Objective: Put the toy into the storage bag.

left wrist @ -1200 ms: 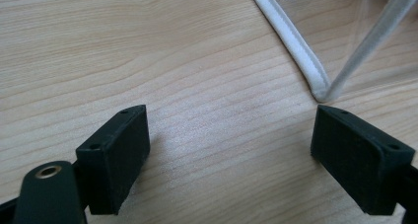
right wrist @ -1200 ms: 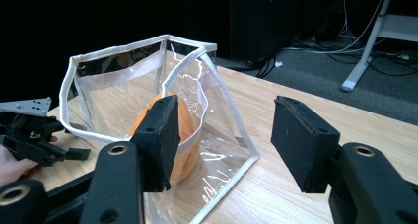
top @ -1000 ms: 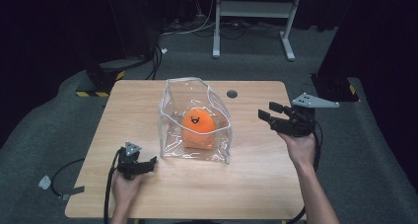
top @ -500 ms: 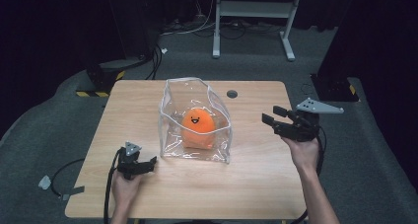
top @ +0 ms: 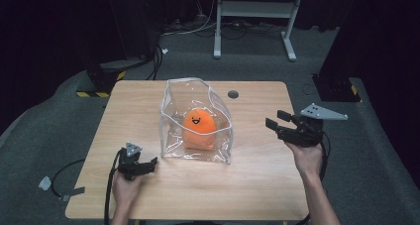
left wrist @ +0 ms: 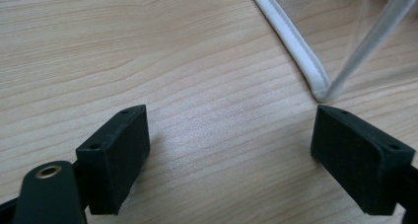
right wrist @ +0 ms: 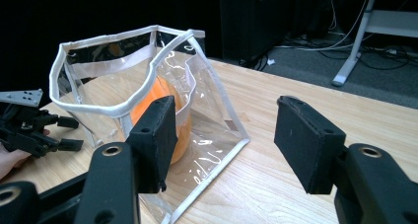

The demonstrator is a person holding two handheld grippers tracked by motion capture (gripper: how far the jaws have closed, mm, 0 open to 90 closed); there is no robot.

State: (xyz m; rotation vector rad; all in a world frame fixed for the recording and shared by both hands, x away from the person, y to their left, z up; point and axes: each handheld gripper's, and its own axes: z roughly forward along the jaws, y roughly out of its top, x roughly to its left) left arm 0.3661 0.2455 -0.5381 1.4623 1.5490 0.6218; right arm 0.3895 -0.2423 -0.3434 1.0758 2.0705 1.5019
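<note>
Dark room, grey carpet floor (top: pixel 257 66), white metal stand (top: pixel 255 9) and loose cables (top: pixel 198 29) beyond the wooden table (top: pixel 247 185)

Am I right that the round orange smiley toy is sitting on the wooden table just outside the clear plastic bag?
Not quite. The round orange smiley toy is inside the clear plastic bag, which stands open-topped on the wooden table. The high view shows the bag's walls around the toy.

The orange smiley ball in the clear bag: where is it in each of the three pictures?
High view: orange ball at table centre, inside the clear bag.
Left gripper view: ball out of frame; the bag's white-trimmed corner at upper right.
Right gripper view: ball left of centre, partly behind a jaw.
Shared landmark: the bag's white trim.
</note>
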